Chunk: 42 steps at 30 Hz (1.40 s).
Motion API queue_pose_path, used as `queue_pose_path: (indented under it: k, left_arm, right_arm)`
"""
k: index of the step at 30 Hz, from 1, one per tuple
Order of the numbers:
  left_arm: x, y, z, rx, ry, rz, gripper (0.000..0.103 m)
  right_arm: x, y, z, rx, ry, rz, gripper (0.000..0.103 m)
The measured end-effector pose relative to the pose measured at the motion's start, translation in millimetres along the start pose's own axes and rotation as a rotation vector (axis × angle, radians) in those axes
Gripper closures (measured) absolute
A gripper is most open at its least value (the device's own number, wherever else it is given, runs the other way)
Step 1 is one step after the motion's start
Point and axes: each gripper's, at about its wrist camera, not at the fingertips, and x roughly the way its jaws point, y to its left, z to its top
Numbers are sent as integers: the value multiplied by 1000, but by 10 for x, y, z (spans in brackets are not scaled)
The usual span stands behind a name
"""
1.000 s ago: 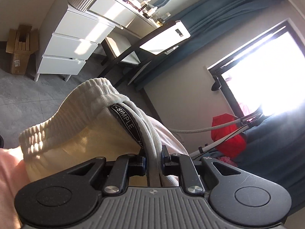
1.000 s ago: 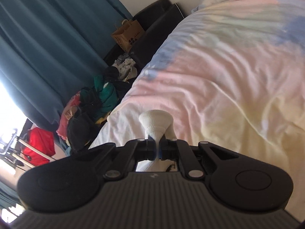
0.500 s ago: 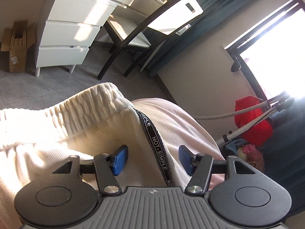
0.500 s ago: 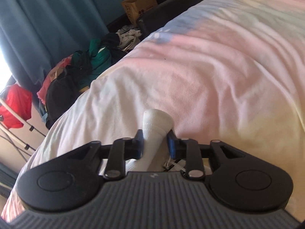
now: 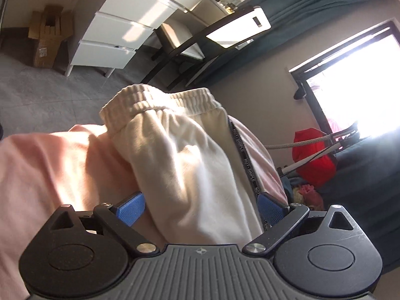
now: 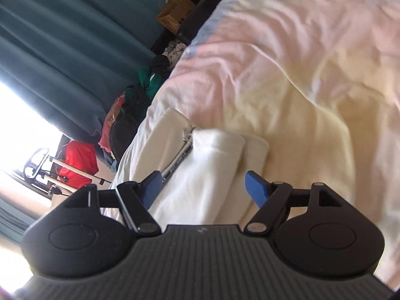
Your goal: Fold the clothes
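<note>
Tongs (image 5: 200,208) (image 6: 200,187) both spread wide, straddling trousers (image 5: 190,165).

one cream ribbed-waist pair of sweatpants (image 5: 190,155) with one black lettered side stripe (image 5: 246,160); two black two-finger grippers, left (image 5: 201,207) and right (image 6: 201,187); three white dresser drawers (image 5: 120,30); one red bag (image 5: 313,157); one brown paper bag (image 6: 175,16).

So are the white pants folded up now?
Folded. The white pants lie doubled in layers on the bed; both the right gripper and left gripper are open.
</note>
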Motion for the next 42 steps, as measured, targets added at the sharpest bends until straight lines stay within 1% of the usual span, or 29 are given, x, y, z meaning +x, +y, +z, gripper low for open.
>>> queue_pose_path:
  k: [2,3,4,5,6,7,9,11,12,13,14,15,16,17,18,19,20,21,22,23,26,30,33,38,42]
  left_arm:
    - [-28,210,-53,-62,27,22,5]
    - [-11,311,-61,-93,41,27,5]
    - [9,365,-68,-111,42,16,4]
    - [27,365,-56,-109,31,0,2]
    - [46,360,-42,-106,19,-16,2]
    - [65,355,-28,-102,7,-32,2]
    - [168,253,36,-70,-38,12,2]
    - [275,147,102,-37,-84,60,5]
    - [328,94,135,-20,-107,84,6]
    - [380,29,162,-13,-115,107,11]
    - [432,-37,188,-7,-121,130,21]
    - [484,-103,215,-1,-127,153,23]
    - [536,-169,241,5,-133,176,29]
    - [588,-235,268,11,-139,199,43]
    - [640,-301,294,17,-145,222,53]
    - [653,-342,327,14,-146,241,72]
    - [662,-381,360,10,-147,260,82]
    - [635,-415,418,9,-134,262,84]
    - [586,-452,477,15,-124,267,89]
    - [494,-480,557,6,-122,256,91]
    - [170,-588,747,3,-105,208,92]
    - [-386,-786,775,62,-113,145,92]
    - [-759,-766,759,81,-108,127,92]
    - [-1158,-305,620,105,-24,140,92]
    - [-1284,360,448,92,61,185,92]
  right_arm:
    - [2,-175,-77,79,54,3,27]
    - [42,-255,-99,121,96,-9,27]
    - [76,-331,-120,165,124,-7,27]
    - [91,-410,-146,203,120,32,27]
    - [110,-476,-165,226,108,79,27]
    - [150,-511,-171,232,103,106,27]
    - [275,-531,-175,214,101,130,27]
    - [407,-503,-147,211,84,128,26]
    - [461,-448,-129,189,71,121,26]
    - [514,-393,-112,167,58,113,27]
    - [568,-338,-94,145,45,105,27]
    - [622,-283,-76,122,32,98,27]
    - [676,-228,-59,100,19,90,27]
    - [728,-174,-43,77,6,82,33]
    - [750,-136,-50,45,-4,65,38]
    - [772,-98,-57,13,-14,48,57]
    - [791,-66,-63,-15,-23,34,80]
    - [784,-109,-54,9,-29,48,82]
    - [759,-178,-25,58,-30,75,87]
    - [732,-243,5,105,-31,100,89]
    - [598,-288,103,137,-29,138,91]
    - [285,-263,144,121,-46,185,93]
    - [121,-439,178,162,-36,187,93]
    - [-154,-733,235,230,-20,189,93]
    - [-323,-970,249,289,-5,192,93]
